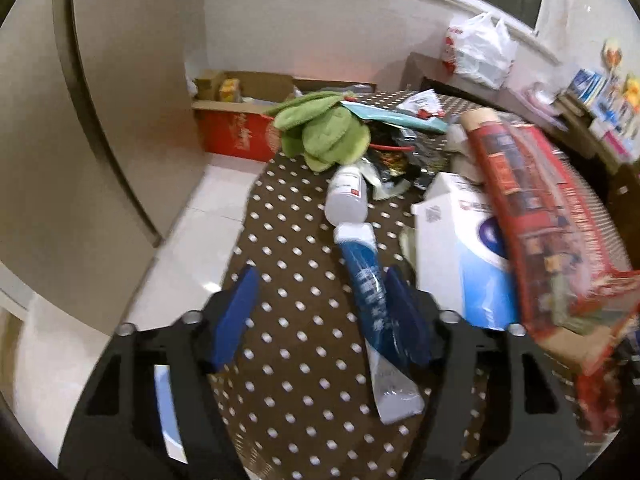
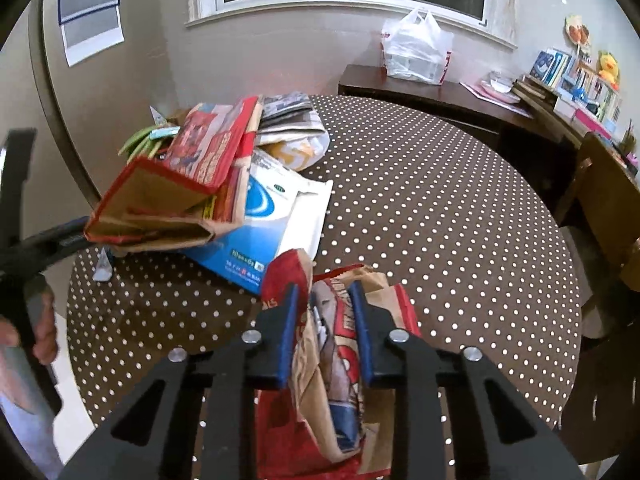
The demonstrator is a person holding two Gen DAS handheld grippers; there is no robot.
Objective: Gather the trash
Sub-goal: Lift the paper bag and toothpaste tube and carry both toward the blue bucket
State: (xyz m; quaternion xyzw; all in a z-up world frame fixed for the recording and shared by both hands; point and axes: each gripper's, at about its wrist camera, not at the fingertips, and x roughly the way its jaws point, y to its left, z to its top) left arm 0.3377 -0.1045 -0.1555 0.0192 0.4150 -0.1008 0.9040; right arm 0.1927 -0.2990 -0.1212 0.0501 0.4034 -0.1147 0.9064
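- Blue-and-white plastic, glossy and soft: in the left wrist view a toothpaste tube [image 1: 372,312] lies flat on the dotted tablecloth [image 1: 288,264], its cap end toward a white bottle [image 1: 347,197] lying on its side.
- Left gripper [image 1: 326,312] hangs with jaws apart, nothing pinched; the tube lies between the pads, close against the right one. I judge it light, squashy and slick, best taken across its fuller middle, not the flat crimped tail.
- Behind lie a fuzzy green cloth [image 1: 320,132], crinkled foil wrappers, a stiff white-and-blue carton [image 1: 464,256] and a red printed cardboard box [image 1: 536,216], blurred.
- In the right wrist view the right gripper [image 2: 325,332] is clamped on a crumpled red-and-brown paper bag [image 2: 332,364], its blue pads pressing the folded paper from both sides.
- Paper looks light, limp and creased; it should hold where the layers bunch, though a thin edge could tear or slip.
- Beyond it sits the heap: the flattened red box, the carton, folded newspaper [image 2: 292,116]; the left tool shows at the left edge.
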